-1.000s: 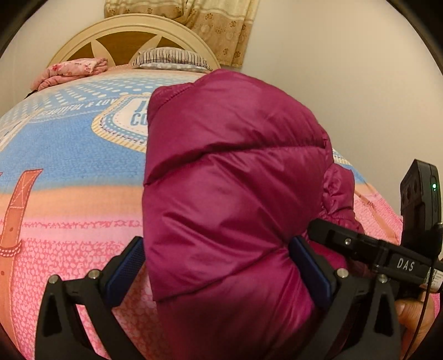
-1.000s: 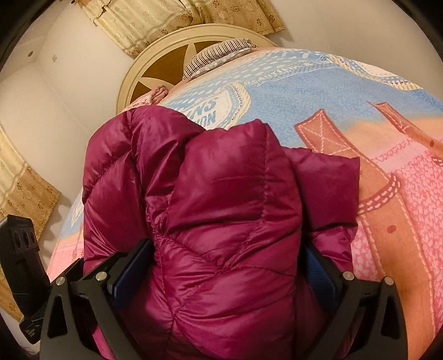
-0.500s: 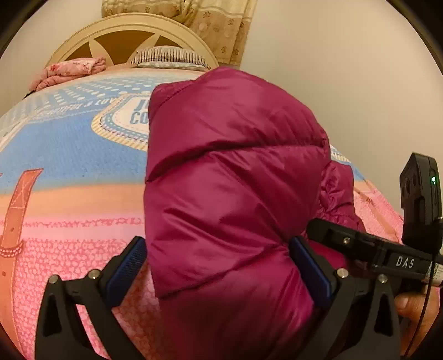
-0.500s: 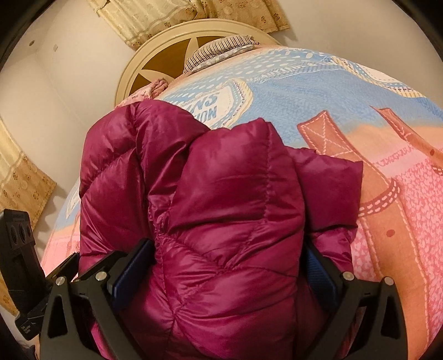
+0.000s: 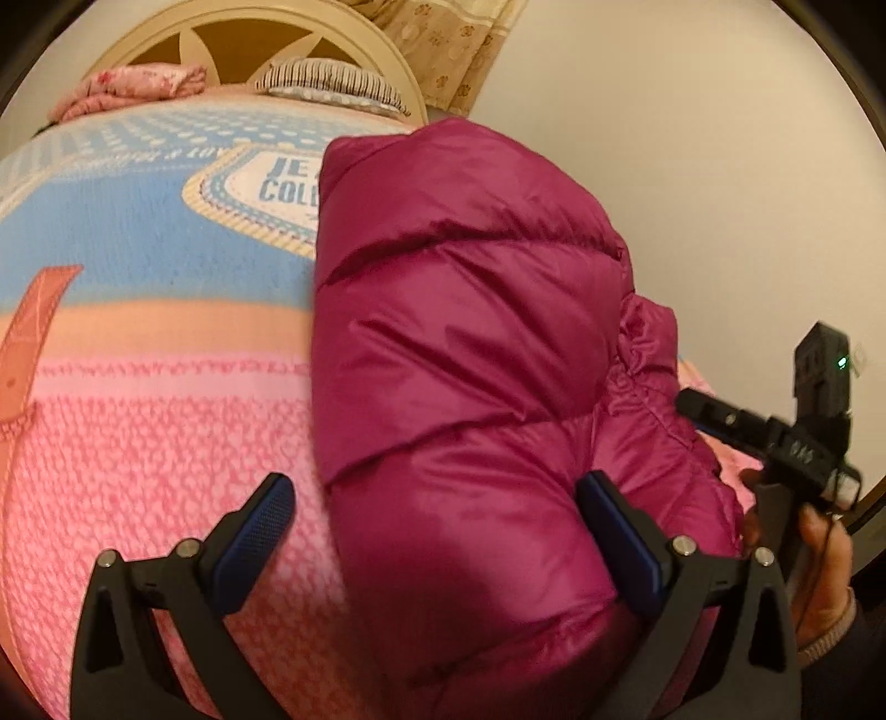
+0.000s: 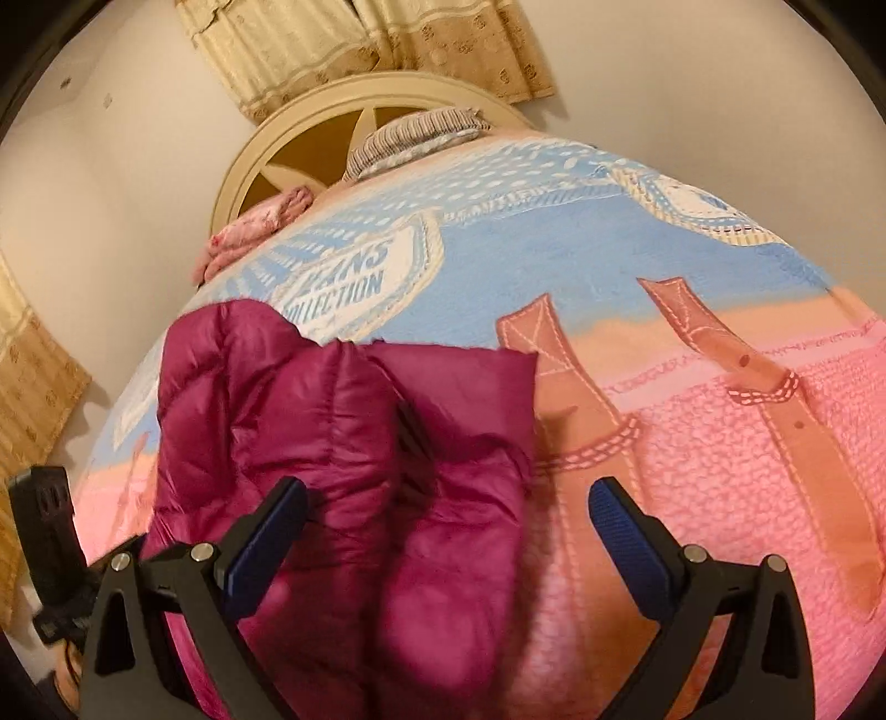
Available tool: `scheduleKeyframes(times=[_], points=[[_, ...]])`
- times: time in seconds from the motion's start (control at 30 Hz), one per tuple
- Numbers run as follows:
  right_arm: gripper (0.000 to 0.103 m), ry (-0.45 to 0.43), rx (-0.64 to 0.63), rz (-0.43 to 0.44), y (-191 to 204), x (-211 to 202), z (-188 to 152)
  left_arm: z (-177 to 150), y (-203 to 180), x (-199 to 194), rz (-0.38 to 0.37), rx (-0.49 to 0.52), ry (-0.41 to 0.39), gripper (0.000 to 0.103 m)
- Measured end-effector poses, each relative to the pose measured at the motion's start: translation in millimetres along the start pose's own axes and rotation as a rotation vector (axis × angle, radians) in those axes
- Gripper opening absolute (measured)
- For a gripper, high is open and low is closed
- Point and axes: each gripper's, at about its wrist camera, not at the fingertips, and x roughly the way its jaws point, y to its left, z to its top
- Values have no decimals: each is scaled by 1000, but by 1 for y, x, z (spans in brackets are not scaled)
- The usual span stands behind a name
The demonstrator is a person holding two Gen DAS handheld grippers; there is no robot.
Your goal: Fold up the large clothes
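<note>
- 1 jacket (image 5: 476, 354), magenta quilted puffer, folded into a bundle, lying on bed near its edge on the L-gripper side
- 1 blanket (image 5: 138, 421) under it: pink, orange, blue bands w/ strap print & label patches
- L gripper (image 5: 437, 531): jaws wide apart, nothing pinched; R pad (image 5: 620, 531) touching jacket's side, L pad over bare blanket, jacket's near end between them
- R gripper (image 6: 448, 531): jaws wide apart, holding nothing; jacket's near end lies between fingers, closer to L one; bare blanket by R finger
- 1 hand (image 5: 819, 559) on R gripper's handle, seen in L view
- 1 headboard (image 6: 310, 127), cream, arched w/ spokes
- 1 striped pillow (image 6: 415, 133) at head of bed
- 1 pink floral cloth (image 6: 249, 227) bunched beside pillow
- 2 curtains: 1 (image 6: 360, 39) above headboard, 1 (image 6: 33, 387) at L edge of R view
</note>
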Motion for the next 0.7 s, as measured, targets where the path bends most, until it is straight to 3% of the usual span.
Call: scheduleKeyframes(times=[0.1,0.23,0.3,0.43,0.47,0.5,0.53,0.6,0.7], points=[[102,18,-19,11,-3,2,-1,-3,0,-3,-45,4,0,103],[102,57,92,128,-23,15,-6,-2,0,4,-95,-9,18,103],[102,104,100,203,-22,29,-12,-2,-1,10,-112,-4,29,103],[101,105,72,283,-11,34,-15,2,0,15,-137,-8,43,103],[93,103,84,305,-12,35,-15,2,-2,15,-138,-3,42,102],[72,111,87,345,-11,37,-16,2,-5,13,-144,16,34,97],[63,118,92,381,-10,38,-17,2,-9,10,-145,36,26,94],[47,124,90,393,-6,38,-19,0,-21,2,-129,99,0,80],[35,87,86,416,-2,24,-22,0,-32,-14,-119,138,-38,63]])
